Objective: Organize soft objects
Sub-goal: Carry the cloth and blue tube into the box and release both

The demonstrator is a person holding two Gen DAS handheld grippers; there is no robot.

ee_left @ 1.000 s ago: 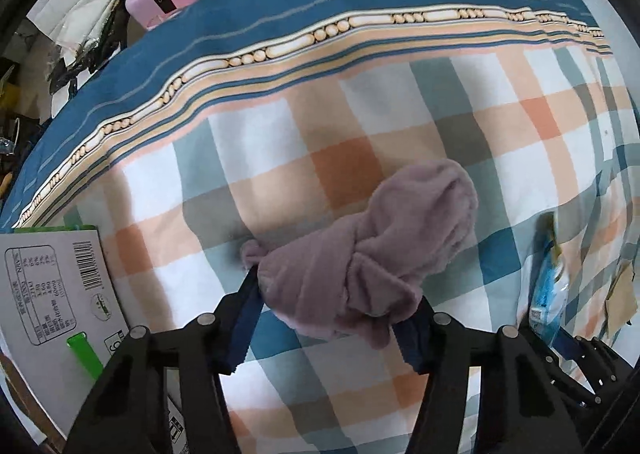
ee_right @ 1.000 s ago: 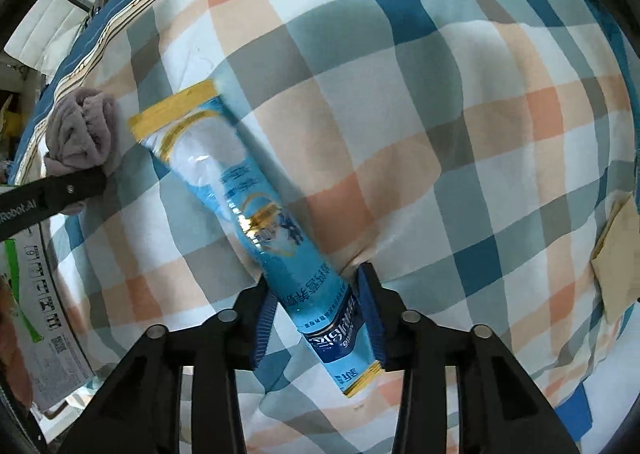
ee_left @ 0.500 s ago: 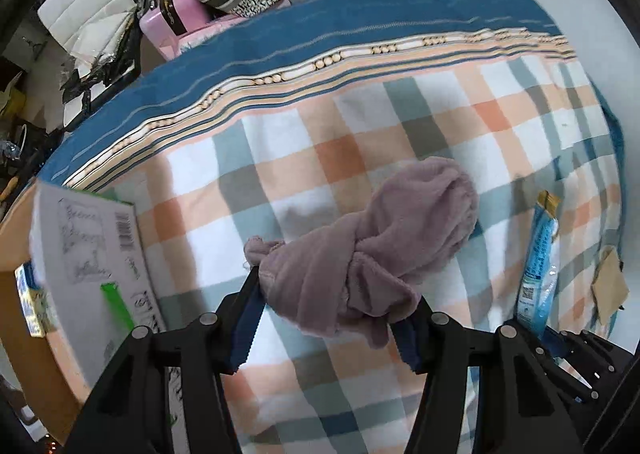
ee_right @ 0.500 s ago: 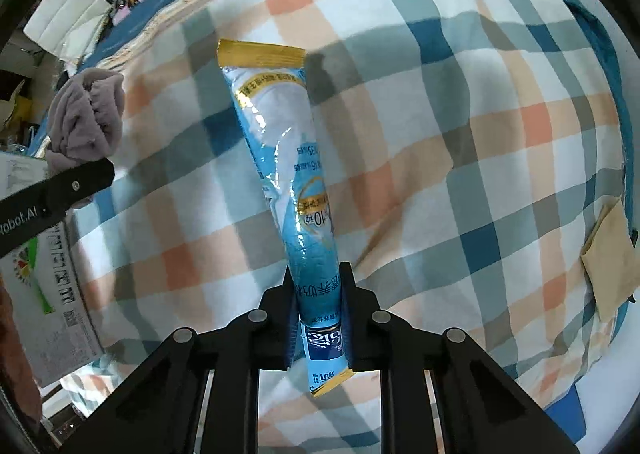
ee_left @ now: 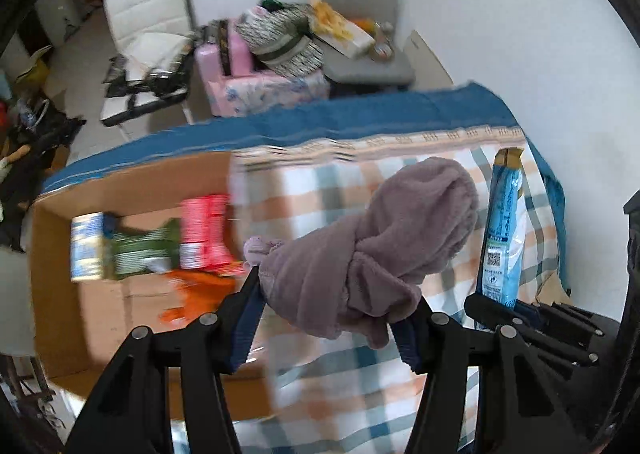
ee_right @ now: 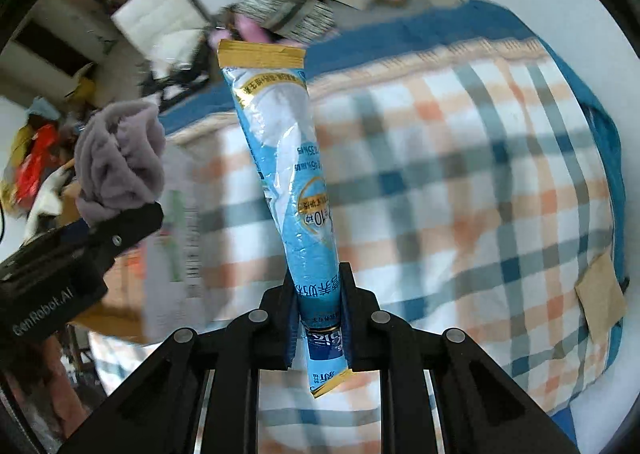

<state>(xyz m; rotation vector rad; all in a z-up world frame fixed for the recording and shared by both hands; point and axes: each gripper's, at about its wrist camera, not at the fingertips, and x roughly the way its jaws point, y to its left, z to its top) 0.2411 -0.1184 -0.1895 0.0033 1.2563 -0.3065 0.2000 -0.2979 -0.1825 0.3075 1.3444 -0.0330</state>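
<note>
My left gripper [ee_left: 332,306] is shut on a mauve fleece cloth bundle [ee_left: 384,250], lifted above the plaid bedcover [ee_left: 332,189]. The bundle also shows at the left of the right wrist view [ee_right: 120,161], above the left gripper's black body [ee_right: 60,274]. My right gripper [ee_right: 318,310] is shut on the lower end of a long blue and gold pouch [ee_right: 288,177], which stands upright above the bed. The pouch also shows at the right of the left wrist view [ee_left: 502,230].
An open cardboard box [ee_left: 132,246] sits left of the bed, holding packets, a can and something orange. A tan patch [ee_right: 600,294] lies on the bedcover at right. Beyond the bed are a grey chair [ee_left: 360,33] piled with items, a pink case and a white chair [ee_left: 148,25].
Both grippers have risen and tilted up, carrying the cloth and pouch off the bed. The box interior and the room beyond have come into view. The right gripper closed on the pouch.
</note>
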